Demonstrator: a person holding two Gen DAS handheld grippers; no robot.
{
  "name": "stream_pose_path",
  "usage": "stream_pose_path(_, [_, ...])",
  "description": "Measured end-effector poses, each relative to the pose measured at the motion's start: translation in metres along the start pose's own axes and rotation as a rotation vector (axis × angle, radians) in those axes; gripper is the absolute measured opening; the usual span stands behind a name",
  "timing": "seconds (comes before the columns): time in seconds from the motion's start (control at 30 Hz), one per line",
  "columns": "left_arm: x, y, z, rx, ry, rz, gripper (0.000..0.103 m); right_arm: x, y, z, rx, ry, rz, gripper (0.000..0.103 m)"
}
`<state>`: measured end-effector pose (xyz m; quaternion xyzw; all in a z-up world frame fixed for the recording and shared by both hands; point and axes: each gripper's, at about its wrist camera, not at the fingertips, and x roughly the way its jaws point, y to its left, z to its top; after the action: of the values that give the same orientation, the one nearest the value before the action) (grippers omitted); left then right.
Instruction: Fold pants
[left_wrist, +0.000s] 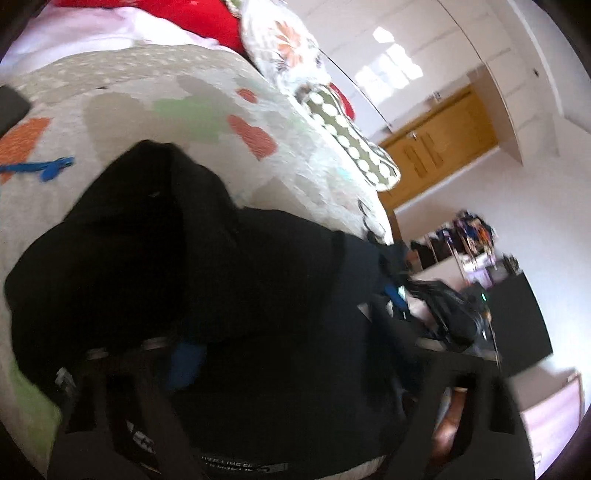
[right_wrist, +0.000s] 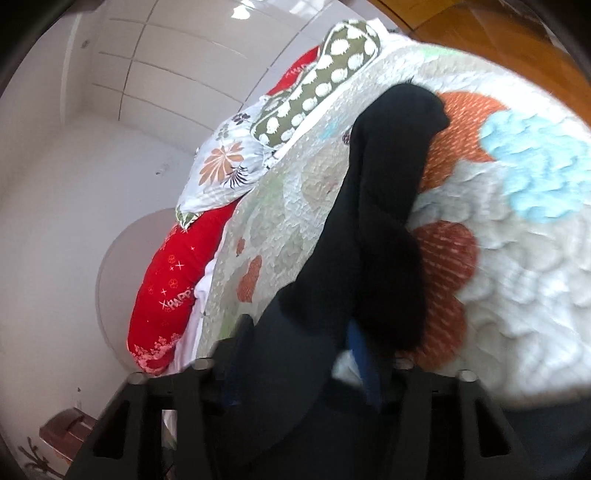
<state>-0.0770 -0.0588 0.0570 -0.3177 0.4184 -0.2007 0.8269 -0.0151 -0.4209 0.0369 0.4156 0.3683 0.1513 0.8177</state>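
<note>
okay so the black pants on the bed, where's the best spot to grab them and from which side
I'd take the black pants at the far narrow end, which lies loose on the patterned quilt with bare quilt around it. Come in low from the open quilt side, not the pillow side. The right tool already seems clamped on the near end, though blur hides details.

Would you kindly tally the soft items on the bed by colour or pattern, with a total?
Black pants: 1
Red pillow: 1
White floral pillow: 1
Olive pillow with white spots: 1
Patterned quilt: 1
Total: 5
</note>
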Motion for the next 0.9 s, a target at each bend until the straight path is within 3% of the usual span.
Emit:
stream_pose_path(0.03, [0.004,-0.001,0.003,0.017,0.025,0.007,0.020,0.002,0.003,0.000,-0.019,-0.006,-0.020,0.008])
stream_pose_path(0.07, [0.005,0.000,0.005,0.022,0.037,0.007,0.013,0.000,0.003,-0.001,-0.027,-0.016,-0.017,0.007])
stream_pose_path(0.17, [-0.014,0.002,0.014,0.039,0.008,-0.041,0.013,-0.023,0.010,-0.009,-0.055,-0.037,0.023,0.004])
stream_pose_path(0.37, [-0.079,0.001,0.023,0.136,-0.056,-0.114,0.012,-0.101,0.052,-0.040,-0.232,-0.076,0.101,0.003])
stream_pose_path(0.47, [-0.089,0.007,0.019,0.155,-0.057,-0.081,0.012,-0.117,0.048,-0.053,-0.198,-0.099,0.101,0.003])
stream_pose_path(0.53, [-0.088,0.015,0.016,0.139,-0.046,-0.072,0.012,-0.111,0.036,-0.053,-0.153,-0.094,0.048,0.004])
stream_pose_path(0.57, [-0.087,0.017,0.014,0.130,-0.042,-0.070,0.012,-0.103,0.029,-0.053,-0.111,-0.067,0.028,0.007])
stream_pose_path(0.63, [-0.084,0.016,0.011,0.119,-0.033,-0.075,0.012,-0.091,0.020,-0.052,-0.070,-0.022,-0.024,0.024])
stream_pose_path(0.67, [-0.086,0.018,0.008,0.121,-0.035,-0.073,0.012,-0.088,0.018,-0.052,-0.068,-0.021,-0.074,0.046])
stream_pose_path(0.7, [-0.089,0.018,0.007,0.125,-0.036,-0.071,0.012,-0.089,0.015,-0.053,-0.063,-0.035,-0.115,0.051])
stream_pose_path(0.8, [-0.093,0.019,0.007,0.137,-0.037,-0.050,0.012,-0.106,-0.005,-0.054,-0.011,-0.144,-0.159,0.053])
stream_pose_path(0.9, [-0.092,0.026,0.011,0.130,-0.035,-0.037,0.012,-0.106,-0.033,-0.042,0.068,-0.147,-0.199,0.058])
